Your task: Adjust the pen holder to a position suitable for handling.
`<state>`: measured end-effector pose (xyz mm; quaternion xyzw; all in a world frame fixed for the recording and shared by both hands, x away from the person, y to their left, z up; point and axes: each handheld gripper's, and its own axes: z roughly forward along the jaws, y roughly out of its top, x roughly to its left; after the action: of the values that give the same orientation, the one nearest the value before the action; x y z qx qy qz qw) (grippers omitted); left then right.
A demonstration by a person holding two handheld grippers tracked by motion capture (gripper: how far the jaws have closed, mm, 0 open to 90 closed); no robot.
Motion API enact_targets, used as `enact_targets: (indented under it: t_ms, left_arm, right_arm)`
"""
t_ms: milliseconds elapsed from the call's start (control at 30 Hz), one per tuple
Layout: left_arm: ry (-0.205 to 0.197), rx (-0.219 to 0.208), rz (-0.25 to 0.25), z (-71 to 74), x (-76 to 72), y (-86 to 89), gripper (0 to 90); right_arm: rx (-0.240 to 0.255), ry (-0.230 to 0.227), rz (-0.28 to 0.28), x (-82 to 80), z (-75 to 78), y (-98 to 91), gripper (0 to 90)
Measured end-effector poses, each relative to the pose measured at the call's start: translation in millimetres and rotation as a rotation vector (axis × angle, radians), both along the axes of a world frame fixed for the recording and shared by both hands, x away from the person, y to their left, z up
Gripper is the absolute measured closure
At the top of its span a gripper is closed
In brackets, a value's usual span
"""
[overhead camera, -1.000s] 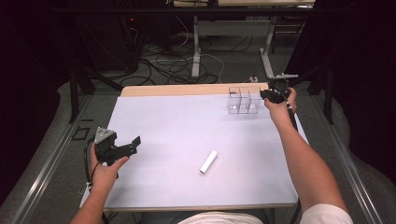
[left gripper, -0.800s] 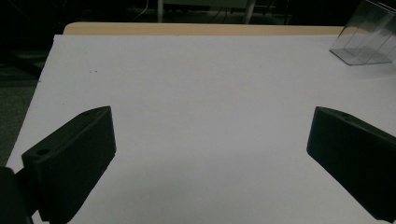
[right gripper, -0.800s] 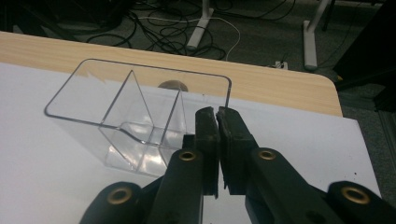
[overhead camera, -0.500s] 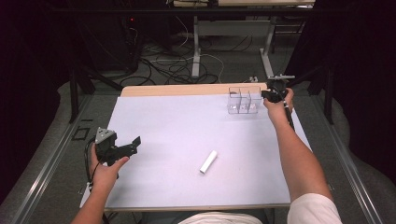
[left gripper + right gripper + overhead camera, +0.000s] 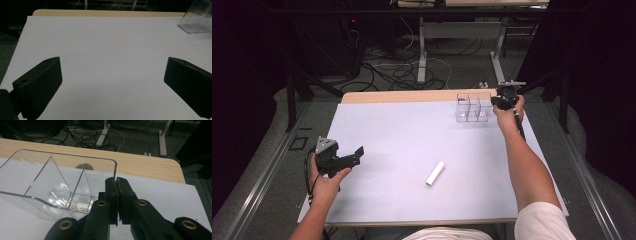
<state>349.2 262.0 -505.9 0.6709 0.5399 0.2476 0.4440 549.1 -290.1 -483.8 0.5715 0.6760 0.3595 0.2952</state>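
Now my right gripper (image 5: 116,182) pinches the end wall of the clear divided organizer (image 5: 472,106) at the table's far right, its long axis running leftward from the jaws, while my left gripper (image 5: 349,157) (jaws spread, empty) waits well apart.

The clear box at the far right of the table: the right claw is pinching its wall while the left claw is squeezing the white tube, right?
Not quite. The right claw does pinch the wall of the clear box, but the left claw stands open over bare table, as the left gripper view shows. The white tube lies untouched mid-table.
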Motion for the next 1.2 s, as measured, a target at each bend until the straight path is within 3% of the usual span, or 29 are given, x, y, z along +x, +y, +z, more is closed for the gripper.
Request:
enact_targets:
  t_ms: [300, 467, 567, 633, 833, 867, 1200]
  left_arm:
    - [0.004, -0.002, -0.002, -0.7, 0.3, -1.1, 1.6]
    - [0.006, -0.003, -0.002, -0.8, 0.4, -0.8, 1.6]
    - [0.005, -0.003, -0.003, -1.0, 0.7, -0.6, 1.6]
    - [0.007, -0.003, -0.004, -1.2, 0.7, -0.7, 1.6]
    - [0.013, 0.0, -0.008, -1.7, 0.5, -1.4, 1.6]
    - [0.013, 0.0, -0.008, -2.0, 0.6, -1.4, 1.6]
    - [0.011, 0.001, -0.008, -2.5, 0.9, 0.3, 1.6]
  right_arm:
    - [0.019, 0.005, -0.018, 1.9, -1.9, 0.9, 83.3]
    - [0.028, 0.035, -0.021, 5.3, 1.2, 3.4, 78.4]
    - [0.003, 0.051, -0.005, 6.1, 0.3, 10.6, 78.0]
    - [-0.031, 0.064, -0.02, 7.7, -2.8, 14.1, 78.3]
    - [-0.033, 0.1, -0.054, 9.0, -6.2, 14.8, 84.9]
    - [-0.013, 0.103, -0.063, 9.1, -6.2, 12.8, 86.1]
    - [-0.005, 0.131, -0.112, 11.8, -2.6, 16.4, 88.6]
